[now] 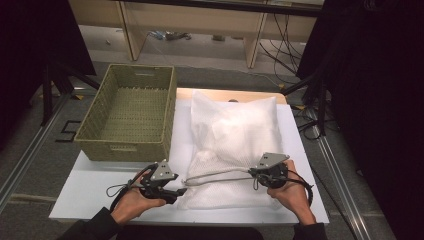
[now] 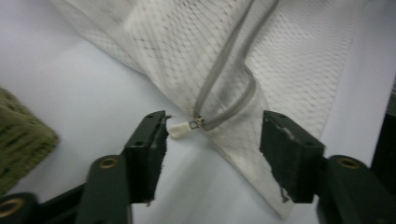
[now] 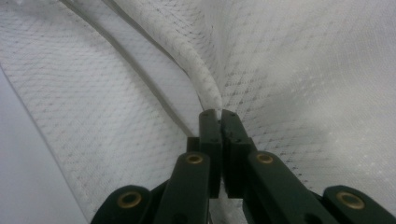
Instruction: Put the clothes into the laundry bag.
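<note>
Zip job looks pretty much done from here. My left gripper has its jaws apart, with the white zipper pull sitting loose between them, right by the left-hand jaw, nothing pinched. The zipper runs sideways from it across the near end of the mesh laundry bag to my right gripper, jaws clamped on the mesh. Bag's long axis points away from me along the worktop; probably just letting go left.
</note>
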The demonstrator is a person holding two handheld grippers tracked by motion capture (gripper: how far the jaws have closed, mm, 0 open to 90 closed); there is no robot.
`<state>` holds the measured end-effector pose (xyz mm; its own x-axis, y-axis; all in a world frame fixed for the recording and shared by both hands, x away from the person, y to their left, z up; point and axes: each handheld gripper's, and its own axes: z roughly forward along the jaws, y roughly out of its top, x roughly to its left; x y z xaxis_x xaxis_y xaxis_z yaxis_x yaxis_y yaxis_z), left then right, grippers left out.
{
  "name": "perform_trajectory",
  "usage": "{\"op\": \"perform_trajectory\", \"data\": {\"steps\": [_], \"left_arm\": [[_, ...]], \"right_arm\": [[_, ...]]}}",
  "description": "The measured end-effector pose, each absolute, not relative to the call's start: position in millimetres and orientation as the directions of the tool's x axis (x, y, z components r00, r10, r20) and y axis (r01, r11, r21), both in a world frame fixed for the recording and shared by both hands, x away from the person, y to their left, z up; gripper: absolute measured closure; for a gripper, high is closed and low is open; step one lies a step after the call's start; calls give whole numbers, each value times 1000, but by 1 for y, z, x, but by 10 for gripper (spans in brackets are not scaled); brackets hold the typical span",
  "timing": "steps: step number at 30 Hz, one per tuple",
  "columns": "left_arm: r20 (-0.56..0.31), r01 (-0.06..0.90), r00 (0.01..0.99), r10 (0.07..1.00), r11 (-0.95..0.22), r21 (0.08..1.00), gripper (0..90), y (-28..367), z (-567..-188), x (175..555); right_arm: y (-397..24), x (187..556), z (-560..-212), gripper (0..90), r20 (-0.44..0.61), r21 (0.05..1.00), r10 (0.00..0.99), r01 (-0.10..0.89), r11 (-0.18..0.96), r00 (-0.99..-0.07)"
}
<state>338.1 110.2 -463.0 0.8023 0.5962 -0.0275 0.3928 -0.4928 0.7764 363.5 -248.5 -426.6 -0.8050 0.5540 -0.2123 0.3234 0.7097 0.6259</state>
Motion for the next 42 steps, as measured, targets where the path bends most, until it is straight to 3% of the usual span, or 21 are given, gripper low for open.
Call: {"op": "perform_trajectory", "data": {"steps": [10, 19, 27, 34, 35, 42], "left_arm": [[-68, 421, 772, 633, -428, 800, 272, 133, -455, 338], [-78, 446, 749, 659, -413, 794, 240, 147, -455, 336], [-81, 446, 749, 658, -410, 795, 231, 147, -455, 335], [-84, 449, 743, 664, -401, 799, 225, 148, -455, 336], [-85, 449, 743, 664, -399, 800, 225, 148, -455, 337], [-104, 453, 734, 671, -369, 812, 221, 148, -453, 338]], "right_arm": [[-248, 363, -433, 900, -213, 618, 545, 320, 718, -811], [-239, 356, -452, 900, -182, 549, 533, 364, 753, -827], [-245, 360, -453, 888, -191, 580, 549, 358, 732, -814], [-252, 360, -441, 716, -182, 645, 586, 354, 677, -790], [-253, 359, -437, 672, -139, 652, 612, 393, 648, -779], [-264, 359, -424, 491, -79, 750, 680, 406, 522, -729]]}}
